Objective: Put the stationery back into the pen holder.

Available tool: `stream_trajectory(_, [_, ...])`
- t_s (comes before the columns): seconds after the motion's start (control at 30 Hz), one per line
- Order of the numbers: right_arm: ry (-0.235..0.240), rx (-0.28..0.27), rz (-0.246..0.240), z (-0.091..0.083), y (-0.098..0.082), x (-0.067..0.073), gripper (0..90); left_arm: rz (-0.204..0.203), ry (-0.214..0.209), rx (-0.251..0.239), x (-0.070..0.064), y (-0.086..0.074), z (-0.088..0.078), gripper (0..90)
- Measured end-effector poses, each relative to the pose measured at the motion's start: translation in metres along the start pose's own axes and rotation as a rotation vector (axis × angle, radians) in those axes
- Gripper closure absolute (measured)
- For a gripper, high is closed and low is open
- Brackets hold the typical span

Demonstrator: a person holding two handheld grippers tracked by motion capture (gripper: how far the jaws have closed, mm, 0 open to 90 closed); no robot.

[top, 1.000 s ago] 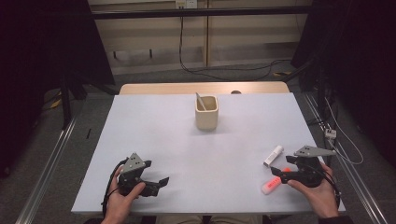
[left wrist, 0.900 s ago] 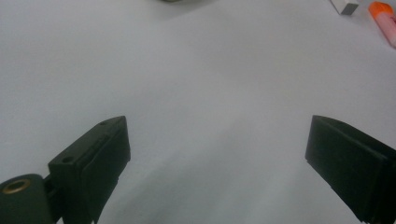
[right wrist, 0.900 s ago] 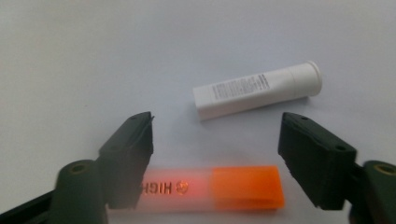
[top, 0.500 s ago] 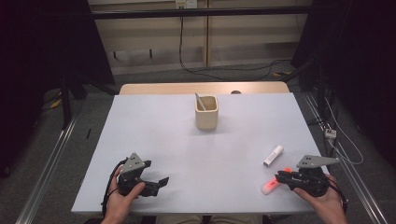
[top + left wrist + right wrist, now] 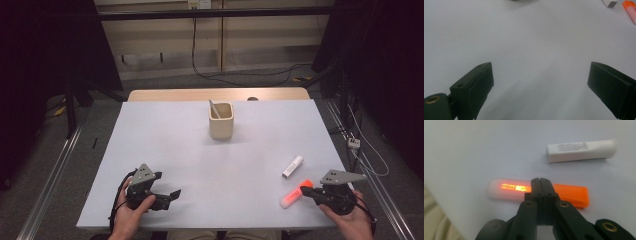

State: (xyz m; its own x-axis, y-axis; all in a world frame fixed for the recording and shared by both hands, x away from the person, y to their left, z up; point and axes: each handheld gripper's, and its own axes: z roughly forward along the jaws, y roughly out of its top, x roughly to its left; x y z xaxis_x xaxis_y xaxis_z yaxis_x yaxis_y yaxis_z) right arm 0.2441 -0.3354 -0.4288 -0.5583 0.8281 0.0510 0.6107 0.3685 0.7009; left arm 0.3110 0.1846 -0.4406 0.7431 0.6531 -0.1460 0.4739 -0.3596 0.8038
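The right gripper [image 5: 306,190] is held at the near right corner of the white table [image 5: 200,165], and its jaws are seen pressed flat against each other in the right gripper view, having just been closing, with nothing between them. Their tips are placed just in front of the orange highlighter [image 5: 536,191], which lies flat on the table beyond them; whether it is touched cannot be told. A white tube [image 5: 292,166] is laid just beyond the highlighter, apart from it. The left gripper [image 5: 172,196] is held at the near left of the table, its jaws spread wide over bare tabletop and gripping nothing. A beige cup [image 5: 221,120] with a thin stick in it stands toward the far middle of the table, well apart from both grippers
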Motion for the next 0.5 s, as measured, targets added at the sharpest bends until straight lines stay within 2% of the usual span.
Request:
stream_trajectory(0.17, [-0.091, -0.015, 0.038, 0.006, 0.006, -0.017, 90.0, 0.0, -0.001, -0.002, 0.0, 0.0, 0.0, 6.4])
stream_trajectory(0.3, [-0.101, -0.001, 0.052, 0.017, 0.012, -0.025, 90.0, 0.0, 0.0, -0.002, 0.0, 0.0, 0.0, 6.4])
stream_trajectory(0.5, [-0.088, 0.066, 0.045, 0.034, 0.02, -0.028, 90.0, -0.003, 0.003, -0.002, 0.0, 0.0, -0.001, 6.4])
